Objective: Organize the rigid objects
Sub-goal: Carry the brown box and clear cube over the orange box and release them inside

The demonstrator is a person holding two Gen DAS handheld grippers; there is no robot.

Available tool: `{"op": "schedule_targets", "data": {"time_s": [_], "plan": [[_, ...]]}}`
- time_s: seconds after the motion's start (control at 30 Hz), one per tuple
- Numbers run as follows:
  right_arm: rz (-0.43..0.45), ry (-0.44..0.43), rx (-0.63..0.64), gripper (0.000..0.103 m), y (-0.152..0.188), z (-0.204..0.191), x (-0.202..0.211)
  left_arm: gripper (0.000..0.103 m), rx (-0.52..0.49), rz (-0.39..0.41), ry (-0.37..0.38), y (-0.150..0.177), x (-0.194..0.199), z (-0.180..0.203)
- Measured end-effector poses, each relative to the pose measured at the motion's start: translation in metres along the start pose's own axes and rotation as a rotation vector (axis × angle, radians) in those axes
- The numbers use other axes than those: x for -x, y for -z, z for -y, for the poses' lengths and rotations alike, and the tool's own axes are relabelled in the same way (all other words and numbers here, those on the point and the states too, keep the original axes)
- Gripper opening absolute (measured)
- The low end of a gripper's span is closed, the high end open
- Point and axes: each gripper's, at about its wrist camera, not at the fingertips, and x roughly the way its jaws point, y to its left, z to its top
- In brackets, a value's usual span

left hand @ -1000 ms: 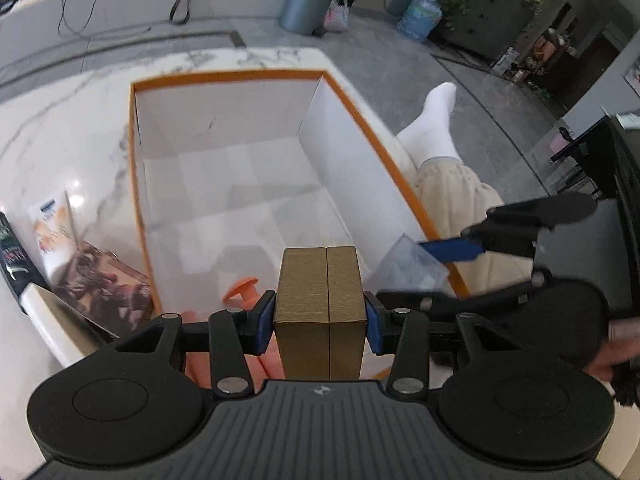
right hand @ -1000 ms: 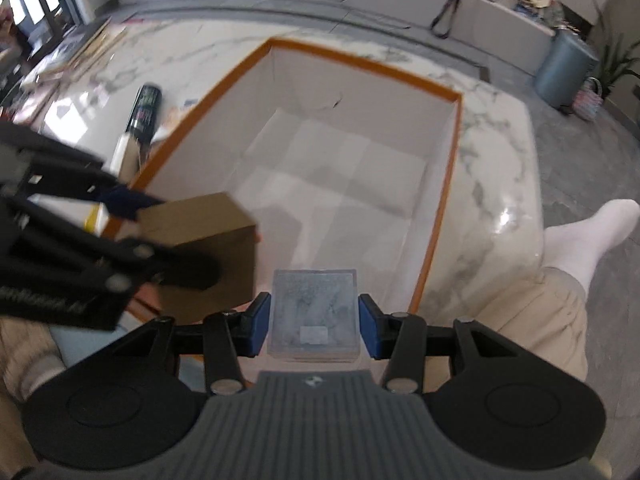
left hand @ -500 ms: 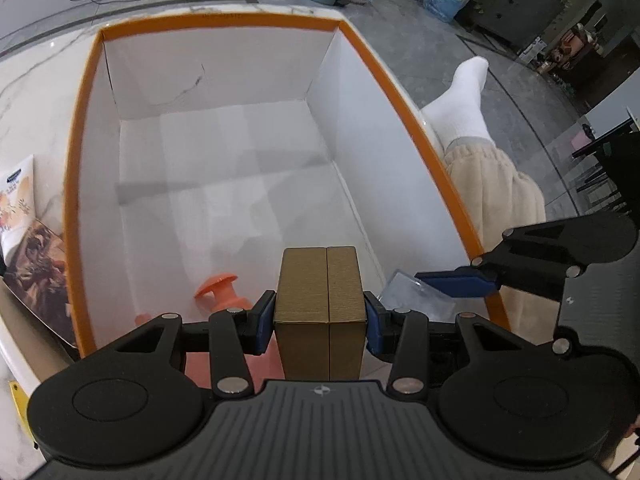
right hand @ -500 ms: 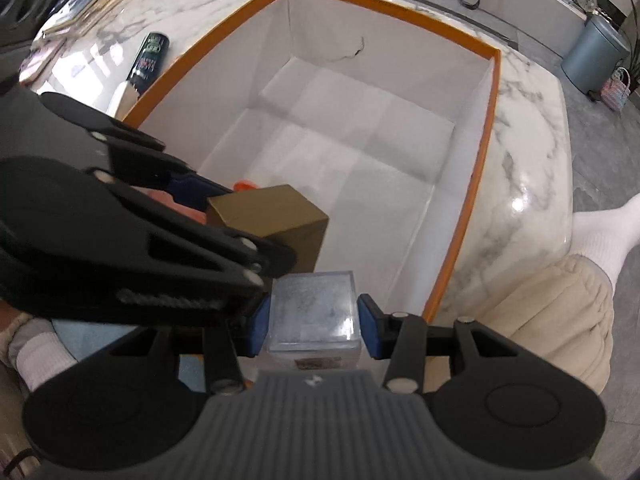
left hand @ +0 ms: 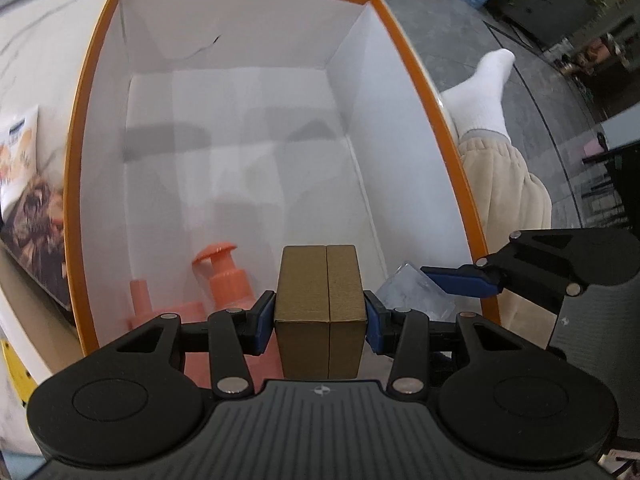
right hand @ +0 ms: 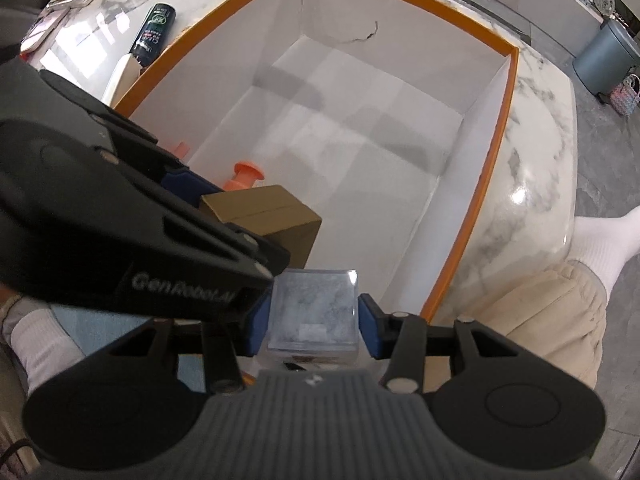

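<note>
My left gripper (left hand: 320, 316) is shut on a brown cardboard box (left hand: 320, 300) and holds it over the near end of a large white box with an orange rim (left hand: 424, 76). My right gripper (right hand: 310, 324) is shut on a clear plastic case (right hand: 312, 308) just right of it, at the box's near right corner. The brown box also shows in the right wrist view (right hand: 264, 212), and the clear case in the left wrist view (left hand: 416, 296). An orange pump bottle (left hand: 224, 272) lies on the white box's floor at the near left.
The white box (right hand: 500, 128) stands on a marble table (right hand: 532, 152). A dark can (right hand: 154, 32) and a white tube lie left of it, with printed packets (left hand: 24, 184). The person's leg and white sock (left hand: 488, 92) are at the right.
Both grippers have moved forward and lower over the white box's near end, still holding their objects. The orange pump bottle inside has come into fuller view.
</note>
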Motion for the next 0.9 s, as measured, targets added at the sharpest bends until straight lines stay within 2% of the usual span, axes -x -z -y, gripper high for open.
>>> {"op": "schedule_targets", "data": {"time_s": [0.1,0.23,0.37,0.53,0.7,0.9], "plan": [[-0.001,0.004,0.012,0.051,0.0,0.001,0.003,0.05,0.032,-0.008,0.015,0.003,0.0,-0.005],[0.008,-0.007,0.014,0.05,0.003,0.005,0.01,0.05,0.063,0.006,0.018,0.009,-0.003,-0.007],[0.016,0.0,0.03,0.043,0.007,0.006,0.013,0.05,0.04,0.029,-0.006,0.013,-0.006,0.002],[0.005,-0.011,0.037,0.042,0.008,0.004,0.008,0.051,0.0,0.025,-0.038,0.015,-0.002,0.007],[0.013,-0.014,0.03,0.041,0.009,0.005,0.011,0.054,0.031,-0.005,0.028,0.012,0.004,-0.001],[0.031,-0.01,0.012,0.041,0.01,0.003,0.015,0.04,-0.008,-0.004,0.063,0.013,0.017,-0.003]]}}
